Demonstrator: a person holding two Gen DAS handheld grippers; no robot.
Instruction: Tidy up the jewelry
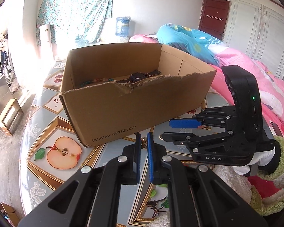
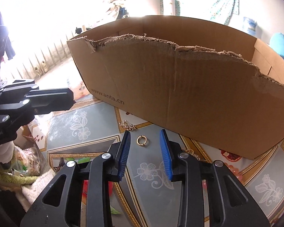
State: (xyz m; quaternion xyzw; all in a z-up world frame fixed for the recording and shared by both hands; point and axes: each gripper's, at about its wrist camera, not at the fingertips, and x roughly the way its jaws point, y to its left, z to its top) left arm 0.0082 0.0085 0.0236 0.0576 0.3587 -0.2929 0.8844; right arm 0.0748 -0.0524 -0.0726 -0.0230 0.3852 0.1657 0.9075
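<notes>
Between the right gripper (image 2: 144, 145) pads, jaws partly open w/ nothing held, a gold ring (image 2: 141, 141) lies on the tablecloth (image 2: 96, 124), just off the cardboard box (image 2: 179, 79) front wall. Advice: lower straight, centre ring, close slowly so it doesn't skid. Left gripper (image 1: 143, 147) is nearly shut; can't tell if it pinches anything. Chain (image 2: 127, 125) lies near the ring; watch (image 1: 140, 75) and beads (image 1: 96, 81) sit in the box.

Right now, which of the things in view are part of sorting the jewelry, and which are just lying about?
Part of the job:
- cardboard box
- watch and bead bracelet, already in the box
- gold ring, on the table ahead of the open right gripper
- gold chain, beside the ring

Lying about:
- water jug
- pink quilt
- floral curtain
- small wooden stool
</notes>
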